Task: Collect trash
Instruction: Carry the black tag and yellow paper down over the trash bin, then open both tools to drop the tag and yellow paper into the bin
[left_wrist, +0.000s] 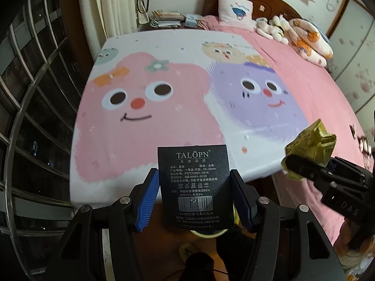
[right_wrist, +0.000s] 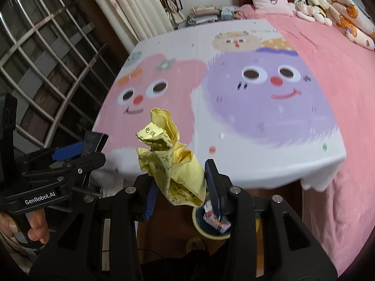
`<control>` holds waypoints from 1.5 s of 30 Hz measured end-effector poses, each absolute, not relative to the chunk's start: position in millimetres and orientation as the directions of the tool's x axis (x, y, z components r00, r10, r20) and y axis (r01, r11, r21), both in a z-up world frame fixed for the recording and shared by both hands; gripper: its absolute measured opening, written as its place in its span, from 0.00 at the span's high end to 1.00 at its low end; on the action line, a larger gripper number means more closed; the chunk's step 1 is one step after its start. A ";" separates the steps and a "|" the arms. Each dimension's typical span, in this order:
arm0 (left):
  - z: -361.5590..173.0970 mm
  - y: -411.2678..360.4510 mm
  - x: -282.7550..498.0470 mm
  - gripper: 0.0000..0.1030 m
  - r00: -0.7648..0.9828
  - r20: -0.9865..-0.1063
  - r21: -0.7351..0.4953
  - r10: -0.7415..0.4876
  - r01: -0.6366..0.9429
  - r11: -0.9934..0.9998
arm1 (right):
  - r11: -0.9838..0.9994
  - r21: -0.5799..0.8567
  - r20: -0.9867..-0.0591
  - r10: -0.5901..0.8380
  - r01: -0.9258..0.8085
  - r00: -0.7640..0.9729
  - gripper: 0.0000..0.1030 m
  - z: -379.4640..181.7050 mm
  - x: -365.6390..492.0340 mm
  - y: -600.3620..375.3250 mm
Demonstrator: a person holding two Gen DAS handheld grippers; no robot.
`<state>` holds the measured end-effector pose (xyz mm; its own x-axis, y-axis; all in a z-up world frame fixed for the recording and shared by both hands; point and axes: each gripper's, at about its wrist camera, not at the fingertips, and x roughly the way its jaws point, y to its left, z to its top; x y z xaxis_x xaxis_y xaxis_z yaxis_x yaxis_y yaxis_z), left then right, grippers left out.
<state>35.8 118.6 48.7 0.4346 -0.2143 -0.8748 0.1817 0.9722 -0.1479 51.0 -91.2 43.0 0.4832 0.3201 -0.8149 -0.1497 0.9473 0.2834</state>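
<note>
My left gripper (left_wrist: 194, 188) is shut on a black TALOPN packaging card (left_wrist: 194, 182), held upright above the floor at the foot of the bed. My right gripper (right_wrist: 181, 187) is shut on a crumpled yellow printed paper (right_wrist: 173, 161). In the left wrist view that paper (left_wrist: 311, 149) and the right gripper (left_wrist: 302, 168) show at the right. In the right wrist view the left gripper (right_wrist: 70, 154) with the card (right_wrist: 93, 141) shows at the left. Below the right gripper stands a yellow-rimmed bin (right_wrist: 199, 230) holding a small red and white wrapper (right_wrist: 215, 222); its rim (left_wrist: 206, 234) also shows under the card.
A bed with a cartoon-print sheet (left_wrist: 164, 107) and a pink blanket (left_wrist: 316, 98) fills the view ahead. Pillows and plush toys (left_wrist: 276, 29) lie at the headboard. A barred window (left_wrist: 35, 93) is at the left. A nightstand with papers (left_wrist: 166, 18) stands beyond.
</note>
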 end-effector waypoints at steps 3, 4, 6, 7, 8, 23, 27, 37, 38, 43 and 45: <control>38.1 113.7 21.5 0.42 0.417 -0.881 -0.151 -0.222 0.196 0.969 | 0.949 0.276 -0.836 0.314 -0.150 0.450 0.66 26.9 35.4 -89.3; 35.8 109.8 19.8 0.42 0.412 -0.884 -0.148 -0.221 0.200 0.968 | 0.950 0.273 -0.842 0.311 -0.150 0.440 0.66 21.6 33.1 -90.0; 28.0 103.0 15.9 0.42 0.398 -0.891 -0.142 -0.217 0.209 0.968 | 0.951 0.272 -0.856 0.308 -0.145 0.415 0.66 8.0 25.1 -90.7; 23.0 99.3 13.6 0.42 0.390 -0.896 -0.138 -0.213 0.211 0.968 | 0.952 0.272 -0.863 0.307 -0.142 0.402 0.66 0.9 20.9 -91.5; 18.3 94.9 12.9 0.42 0.384 -0.899 -0.135 -0.210 0.214 0.968 | 0.952 0.272 -0.868 0.305 -0.139 0.392 0.66 -5.0 20.7 -93.3; -136.1 22.2 -22.8 0.41 0.221 -0.957 -0.149 -0.186 0.174 0.973 | 0.950 0.306 -0.931 0.312 -0.060 0.188 0.66 -176.5 -3.1 -152.2; -200.2 7.0 -21.5 0.41 0.191 -0.968 -0.137 -0.165 0.150 0.979 | 0.952 0.302 -0.940 0.306 -0.048 0.153 0.66 -238.9 5.6 -165.4; -321.1 2.6 -2.4 0.38 0.136 -0.974 -0.171 -0.181 0.085 0.982 | 0.942 0.335 -0.934 0.333 -0.008 0.127 0.63 -364.8 24.1 -176.0; -330.3 4.2 -0.8 0.30 0.126 -0.974 -0.177 -0.186 0.081 0.981 | 0.940 0.342 -0.932 0.340 -0.003 0.127 0.60 -372.9 25.3 -175.7; -359.2 11.0 5.1 0.10 0.112 -0.978 -0.170 -0.177 0.063 0.983 | 0.943 0.332 -0.937 0.328 0.010 0.120 0.47 -401.4 25.5 -172.3; -364.8 13.2 4.7 0.09 0.113 -0.979 -0.162 -0.168 0.062 0.985 | 0.946 0.323 -0.940 0.319 0.016 0.122 0.44 -406.9 25.6 -171.0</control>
<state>4.7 13.2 -364.8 0.1134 -0.1680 -0.9792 0.0624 0.9849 -0.1618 25.6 -171.0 -406.9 0.1223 0.3191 -0.9398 0.0157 0.9462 0.3233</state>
